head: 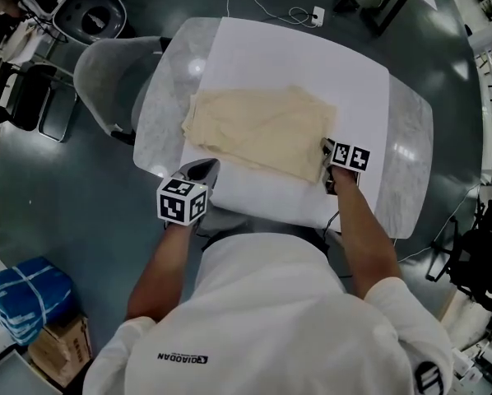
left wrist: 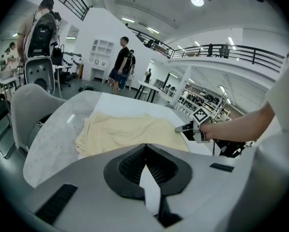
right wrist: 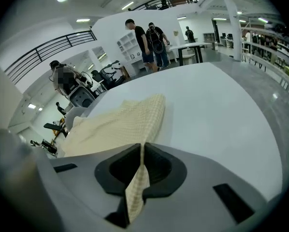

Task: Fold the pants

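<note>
Nearest you, in the head view, both your forearms reach out from the white shirt [head: 271, 319] toward the table's near edge.

Left gripper [head: 203, 168]: at about 7 o'clock from the pants, over the near left part of the table. Its own view shows the jaws pressed together at the tips, with no pants fabric between them. A white sliver shows behind the tips; I cannot tell what it is.

Right gripper [right wrist: 143, 145]: at about 4 o'clock from the pants, on their near right corner. The jaws pinch a fold of the pale checked cloth, and a strip of it hangs down between them.

Pants [head: 262, 126]: cream, lying flat and folded into a rough rectangle at the middle of the white sheet [head: 312, 56]. The pinched corner is drawn up slightly off the sheet.

Table [head: 410, 138]: grey marbled top with rounded corners, the sheet covering its centre.

Further out: a grey chair [head: 106, 76] at 10 o'clock, touching the table's left side. A cable and plug [head: 316, 13] lie on the floor at 12 o'clock. A blue bundle [head: 28, 295] sits at 8 o'clock, well apart. People stand far back in the hall in both gripper views.
</note>
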Available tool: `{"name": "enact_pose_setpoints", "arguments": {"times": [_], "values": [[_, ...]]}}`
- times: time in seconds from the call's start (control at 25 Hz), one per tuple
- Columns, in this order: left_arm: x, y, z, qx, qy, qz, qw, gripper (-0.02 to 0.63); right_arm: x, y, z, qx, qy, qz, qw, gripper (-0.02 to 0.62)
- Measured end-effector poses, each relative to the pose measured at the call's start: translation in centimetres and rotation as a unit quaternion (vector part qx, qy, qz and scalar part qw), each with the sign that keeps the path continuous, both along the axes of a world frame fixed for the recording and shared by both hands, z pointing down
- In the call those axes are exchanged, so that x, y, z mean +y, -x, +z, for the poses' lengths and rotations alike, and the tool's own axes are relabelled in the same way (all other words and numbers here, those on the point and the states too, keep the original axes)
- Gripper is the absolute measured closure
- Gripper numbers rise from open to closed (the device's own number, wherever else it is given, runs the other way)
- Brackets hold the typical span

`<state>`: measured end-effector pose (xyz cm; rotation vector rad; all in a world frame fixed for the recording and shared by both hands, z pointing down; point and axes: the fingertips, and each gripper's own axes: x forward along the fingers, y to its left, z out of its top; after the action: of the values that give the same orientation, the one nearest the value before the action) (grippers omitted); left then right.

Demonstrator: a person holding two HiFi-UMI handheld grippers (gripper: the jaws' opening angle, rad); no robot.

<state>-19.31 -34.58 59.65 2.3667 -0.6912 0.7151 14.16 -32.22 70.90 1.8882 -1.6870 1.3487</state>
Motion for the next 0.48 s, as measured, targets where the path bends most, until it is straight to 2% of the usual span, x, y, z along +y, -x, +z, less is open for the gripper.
{"name": "enact_pose_setpoints", "arguments": {"times": [0.24,0.48], "values": [[-0.4,0.8,-0.4,0.008,-0.005,0.002,1.0000,0.580,-1.5,2.9,-4.6,0.044,-0.014,-0.044,0.998,0.554],[-1.0,2.3,-0.3,0.014,-0.006,-0.001,0.9999,0.580,-4.7,8.5,-9.7,0.030,-0.048,-0.083,0.995,0.555]]}}
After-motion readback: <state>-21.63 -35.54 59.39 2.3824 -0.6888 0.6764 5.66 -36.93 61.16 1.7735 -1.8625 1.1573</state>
